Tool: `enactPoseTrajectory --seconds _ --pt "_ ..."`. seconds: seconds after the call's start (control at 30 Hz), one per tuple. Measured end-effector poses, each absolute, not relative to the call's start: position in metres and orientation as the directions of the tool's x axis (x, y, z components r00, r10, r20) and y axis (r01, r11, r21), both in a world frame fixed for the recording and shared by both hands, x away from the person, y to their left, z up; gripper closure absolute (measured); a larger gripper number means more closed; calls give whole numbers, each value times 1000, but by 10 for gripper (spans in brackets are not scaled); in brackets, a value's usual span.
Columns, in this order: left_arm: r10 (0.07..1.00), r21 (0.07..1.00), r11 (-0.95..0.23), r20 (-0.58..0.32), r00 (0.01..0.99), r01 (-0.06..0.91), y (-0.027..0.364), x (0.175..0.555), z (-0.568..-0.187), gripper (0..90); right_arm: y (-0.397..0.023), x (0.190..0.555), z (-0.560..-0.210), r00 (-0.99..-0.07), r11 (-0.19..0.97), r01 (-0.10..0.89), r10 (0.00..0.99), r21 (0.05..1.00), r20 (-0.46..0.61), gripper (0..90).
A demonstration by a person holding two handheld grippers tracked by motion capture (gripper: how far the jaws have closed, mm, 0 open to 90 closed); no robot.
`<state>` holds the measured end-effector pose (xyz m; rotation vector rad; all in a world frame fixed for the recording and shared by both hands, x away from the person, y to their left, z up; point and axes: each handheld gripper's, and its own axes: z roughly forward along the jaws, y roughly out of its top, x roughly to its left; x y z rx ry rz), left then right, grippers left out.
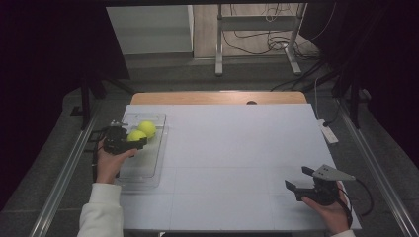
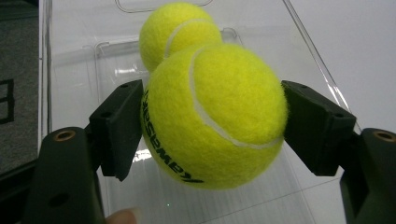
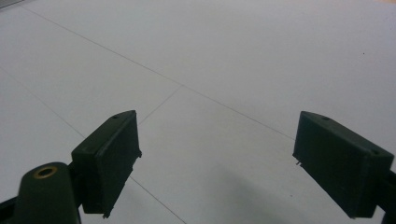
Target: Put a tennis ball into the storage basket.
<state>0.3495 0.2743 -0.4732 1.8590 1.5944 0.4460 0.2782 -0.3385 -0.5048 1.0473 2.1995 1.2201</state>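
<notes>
Two yellow-green tennis balls are seen: the held ball (image 2: 215, 114), marked with a white seam and black lettering, and the second ball (image 2: 180, 30) at its 11 o'clock. The tray (image 2: 308, 42) is clear; the table (image 3: 233, 56) is white.

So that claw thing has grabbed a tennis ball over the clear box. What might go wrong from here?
1. The left gripper pinches the held tennis ball only at its round sides, so it might squirt out.
2. It sits right beside the second ball and could nudge it.
3. The clear tray looks light and might slide if bumped.
</notes>
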Motion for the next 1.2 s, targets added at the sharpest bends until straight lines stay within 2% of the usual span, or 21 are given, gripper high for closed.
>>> enactPoseTrajectory --seconds 0.17,0.27,0.37,0.67,1.0,1.2 --pt "968 669 -47 -151 199 741 275 349 -473 255 -338 278 -505 -632 334 412 775 848 2 148" --pt "966 686 -33 -166 200 727 277 347 -468 192 -339 278 -505 -632 334 412 775 848 2 148" --pt "964 691 -31 -171 205 722 277 347 -466 165 -338 278 -505 -632 335 413 775 847 2 147" --pt "950 712 -16 -208 233 702 277 345 -463 145 -339 278 -505 -632 335 413 775 847 2 147" --pt "908 752 -10 -269 321 659 272 337 -461 150 -340 281 -506 -631 324 421 776 847 16 147" --pt "899 766 -28 -261 351 642 268 335 -461 152 -340 282 -506 -632 318 417 775 851 21 147"
